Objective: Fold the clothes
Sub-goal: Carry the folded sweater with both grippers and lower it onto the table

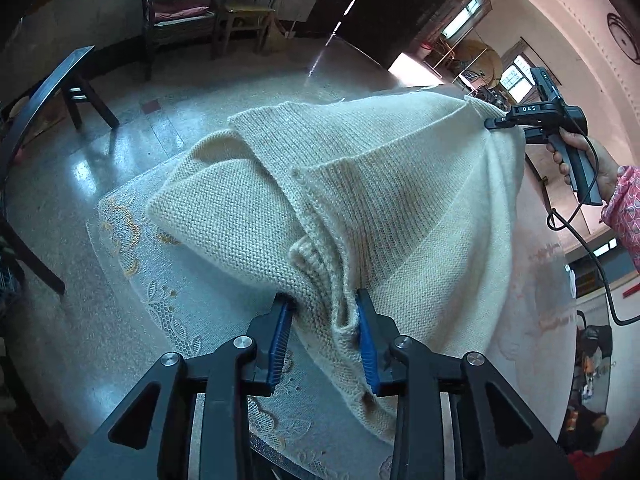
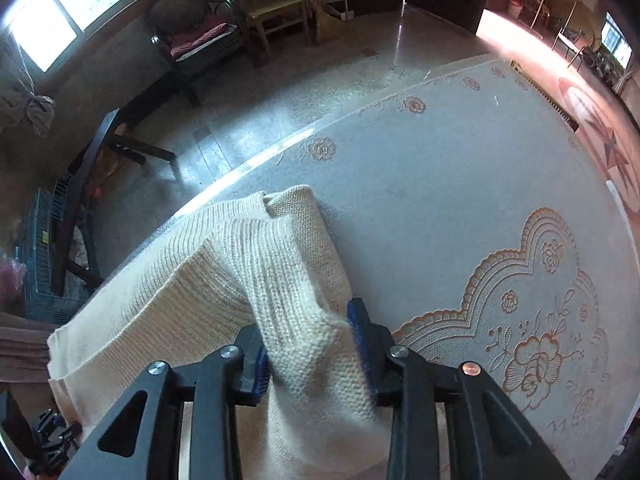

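Cream knit fills both views: a sweater held up between the two claws, its lower folds sagging toward the worktop.

Left claw pinches a bunched edge of the sweater between its blue pads, with a ribbed hem gathered right at the grip. From there the cloth rises and stretches away to the right claw, which in the left wrist view shows as a black tool closed on the far corner of the knit. A hand grips its handle, with a pink patterned sleeve at the wrist and a black cable trailing down.

From the right wrist view, the right claw pinches a thick fold of the sweater; the knit drapes off to the left and partly lies on the worktop, which wears a pale lace cloth with orange flower patterns under a clear cover.

Beyond the worktop lies a speckled floor, with a dark armchair holding a red cushion and a wooden chair beside it near the wall.
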`<state>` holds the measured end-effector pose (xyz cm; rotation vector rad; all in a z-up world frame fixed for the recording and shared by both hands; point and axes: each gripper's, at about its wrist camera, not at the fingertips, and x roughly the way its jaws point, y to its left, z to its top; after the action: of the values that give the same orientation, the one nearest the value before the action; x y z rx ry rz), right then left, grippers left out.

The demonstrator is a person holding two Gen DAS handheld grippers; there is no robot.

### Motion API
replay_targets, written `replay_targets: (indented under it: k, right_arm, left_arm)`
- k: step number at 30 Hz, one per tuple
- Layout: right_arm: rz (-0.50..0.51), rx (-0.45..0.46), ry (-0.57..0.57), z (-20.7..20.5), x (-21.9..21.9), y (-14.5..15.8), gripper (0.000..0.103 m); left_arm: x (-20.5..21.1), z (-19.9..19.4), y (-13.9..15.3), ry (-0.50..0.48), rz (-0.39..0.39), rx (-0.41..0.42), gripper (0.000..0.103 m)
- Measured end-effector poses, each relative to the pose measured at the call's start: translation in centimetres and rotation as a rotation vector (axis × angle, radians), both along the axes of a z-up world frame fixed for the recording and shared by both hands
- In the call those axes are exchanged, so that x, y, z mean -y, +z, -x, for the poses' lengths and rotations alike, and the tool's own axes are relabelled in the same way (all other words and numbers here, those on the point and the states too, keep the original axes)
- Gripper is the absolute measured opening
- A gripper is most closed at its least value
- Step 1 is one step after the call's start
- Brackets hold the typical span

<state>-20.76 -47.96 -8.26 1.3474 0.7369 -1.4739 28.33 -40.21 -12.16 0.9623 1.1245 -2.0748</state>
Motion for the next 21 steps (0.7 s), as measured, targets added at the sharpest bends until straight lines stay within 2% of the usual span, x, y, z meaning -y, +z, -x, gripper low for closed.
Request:
replay_targets:
  k: [1, 2, 5, 9, 12, 14, 16, 17, 19, 21]
  right_arm:
    - [-0.019, 0.064, -0.008, 0.0, 0.0, -0.5, 0.034]
    - [-0.029, 0.084, -0.003, -0.2, 0.1, -0.8, 0.034]
    - [-0.021, 0.033, 0.035, -1.0, 1.0, -0.6, 0.034]
    - [-0.068, 0.063, -0.033, -0.3, 2.2, -1.8, 0.035]
    - [-0.081, -0.007, -0.047, -0.2, 2.9, -2.3, 0.034]
    - [-0.007, -0.085, -0.106, 0.5, 2.9, -1.2, 0.033]
    - [0.109, -0.121, -0.186, 1.5, 2.3, 0.8, 0.035]
    - [0.174, -0.132, -0.229, 2.0, 1.9, 2.0, 0.035]
    - [0.294, -0.147, -0.297, 2.9, 1.0, 4.3, 0.035]
    - [0.353, -0.139, -0.276, 2.0, 0.0, 6.1, 0.035]
  left_arm:
    - [0.1, -0.1, -0.1, -0.002, -0.008, -0.007, 0.034]
    - [0.1, -0.3, -0.1, -0.003, -0.017, -0.018, 0.034]
    - [-0.1, -0.8, 0.0, -0.009, -0.031, -0.041, 0.034]
    - [-1.0, -1.3, 0.9, -0.023, -0.021, -0.05, 0.034]
    - [-1.4, -1.7, 1.8, -0.019, 0.004, -0.044, 0.034]
    - [-1.5, -2.1, 2.4, -0.006, 0.021, -0.033, 0.034]
    - [-1.0, -2.9, 2.4, 0.021, 0.038, -0.015, 0.044]
    - [-0.5, -3.5, 2.1, 0.041, 0.046, -0.004, 0.053]
    - [0.0, -4.4, 2.5, 0.081, 0.057, 0.004, 0.055]
    - [0.3, -5.1, 3.1, 0.114, 0.074, 0.013, 0.055]
